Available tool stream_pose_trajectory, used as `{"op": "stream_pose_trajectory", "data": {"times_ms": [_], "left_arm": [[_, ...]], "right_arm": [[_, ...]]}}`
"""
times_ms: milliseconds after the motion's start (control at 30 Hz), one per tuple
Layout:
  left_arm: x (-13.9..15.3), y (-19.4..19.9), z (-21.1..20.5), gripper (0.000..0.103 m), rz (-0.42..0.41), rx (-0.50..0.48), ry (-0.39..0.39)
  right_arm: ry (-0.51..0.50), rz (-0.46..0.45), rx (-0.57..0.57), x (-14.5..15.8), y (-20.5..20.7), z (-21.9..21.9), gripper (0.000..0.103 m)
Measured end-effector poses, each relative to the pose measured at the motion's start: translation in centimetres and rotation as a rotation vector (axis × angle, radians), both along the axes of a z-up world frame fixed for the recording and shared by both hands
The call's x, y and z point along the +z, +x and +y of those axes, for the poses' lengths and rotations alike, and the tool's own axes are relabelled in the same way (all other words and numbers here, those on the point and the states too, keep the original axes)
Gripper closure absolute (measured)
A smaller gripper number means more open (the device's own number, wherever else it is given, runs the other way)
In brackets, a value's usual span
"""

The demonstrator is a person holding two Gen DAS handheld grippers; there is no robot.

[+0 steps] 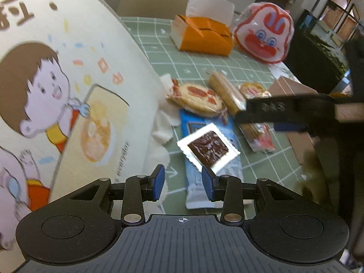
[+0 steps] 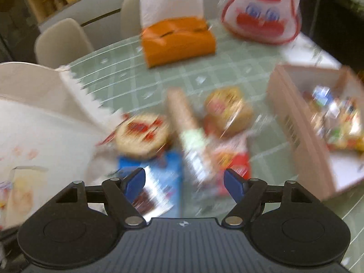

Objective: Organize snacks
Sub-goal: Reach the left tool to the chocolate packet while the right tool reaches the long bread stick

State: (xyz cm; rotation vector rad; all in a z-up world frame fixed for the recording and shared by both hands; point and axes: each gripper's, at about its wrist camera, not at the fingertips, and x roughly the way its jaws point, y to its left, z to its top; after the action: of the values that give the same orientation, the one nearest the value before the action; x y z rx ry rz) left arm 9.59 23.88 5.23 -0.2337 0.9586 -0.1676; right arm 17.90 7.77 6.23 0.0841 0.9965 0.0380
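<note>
Wrapped snacks lie in a pile on the green checked tablecloth [image 1: 200, 66]: a round red-printed cracker [image 1: 196, 99] [image 2: 142, 134], a long biscuit stick [image 1: 225, 91] [image 2: 182, 111], a red packet [image 1: 261, 138] [image 2: 234, 159], and a chocolate square [image 1: 208, 147] [image 2: 147, 198] on top of a blue packet [image 1: 232, 170] [image 2: 168, 170]. My left gripper [image 1: 183, 183] hovers open just before the chocolate square, nothing between its pads. My right gripper [image 2: 184, 180] hangs open above the pile, empty; one of its black fingers [image 1: 273, 110] crosses the left wrist view over the red packet.
A big white bag with cartoon children [image 1: 68, 79] [image 2: 34, 125] fills the left. A cardboard box [image 2: 293, 122] holding several snacks stands at the right. An orange tissue box [image 1: 202, 36] [image 2: 177, 43] and a red-and-white rabbit-face bag [image 1: 264, 31] [image 2: 261, 11] sit at the back, chairs beyond.
</note>
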Motion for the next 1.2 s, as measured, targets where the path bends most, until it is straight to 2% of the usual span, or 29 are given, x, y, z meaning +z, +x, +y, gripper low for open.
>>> {"op": "stream_pose_trajectory", "data": {"times_ms": [100, 167, 267, 433, 600, 733, 900, 1000, 1067, 1100, 1167, 1200], "left_arm": [[-0.1, 0.0, -0.1, 0.063, 0.000, -0.004, -0.024], [-0.1, 0.3, -0.2, 0.063, -0.007, -0.010, -0.017], [-0.2, 0.8, -0.5, 0.063, -0.011, -0.004, -0.008], [-0.3, 2.2, -1.2, 0.063, -0.028, -0.002, 0.021], [-1.2, 3.7, -1.5, 0.063, -0.020, 0.012, 0.064], [-2.0, 4.1, -1.5, 0.063, -0.011, 0.025, 0.066], [-2.0, 3.5, -3.5, 0.063, -0.017, -0.041, 0.070], [-2.1, 2.8, -4.6, 0.063, -0.009, -0.095, 0.042], [-2.2, 2.3, -4.5, 0.063, 0.008, -0.110, -0.004], [-2.3, 2.2, -4.3, 0.063, 0.020, -0.105, -0.034], [-2.2, 1.7, -3.5, 0.063, 0.034, -0.066, -0.089], [-2.0, 1.3, -2.8, 0.063, 0.031, -0.036, -0.108]], "right_arm": [[-0.077, 0.039, 0.025, -0.9, 1.6, 0.2, 0.031], [-0.095, 0.072, 0.045, -1.4, 1.5, 0.0, 0.061], [-0.081, 0.092, 0.065, -1.7, 0.0, -1.0, 0.065], [-0.067, 0.116, 0.068, -1.8, -3.5, -2.9, 0.065], [-0.003, 0.143, 0.052, -2.1, -7.6, -4.6, 0.066], [0.002, 0.129, 0.031, -2.3, -10.2, -5.4, 0.065], [0.003, 0.113, 0.016, -2.4, -11.4, -6.4, 0.064], [0.024, 0.115, -0.003, -2.5, -11.5, -7.0, 0.060], [0.030, 0.116, -0.007, -2.6, -11.5, -7.0, 0.058], [0.029, 0.113, -0.008, -2.6, -11.5, -6.8, 0.057], [0.036, 0.107, -0.005, -2.5, -11.6, -6.6, 0.046], [0.037, 0.102, -0.005, -2.3, -11.6, -6.5, 0.043]]}}
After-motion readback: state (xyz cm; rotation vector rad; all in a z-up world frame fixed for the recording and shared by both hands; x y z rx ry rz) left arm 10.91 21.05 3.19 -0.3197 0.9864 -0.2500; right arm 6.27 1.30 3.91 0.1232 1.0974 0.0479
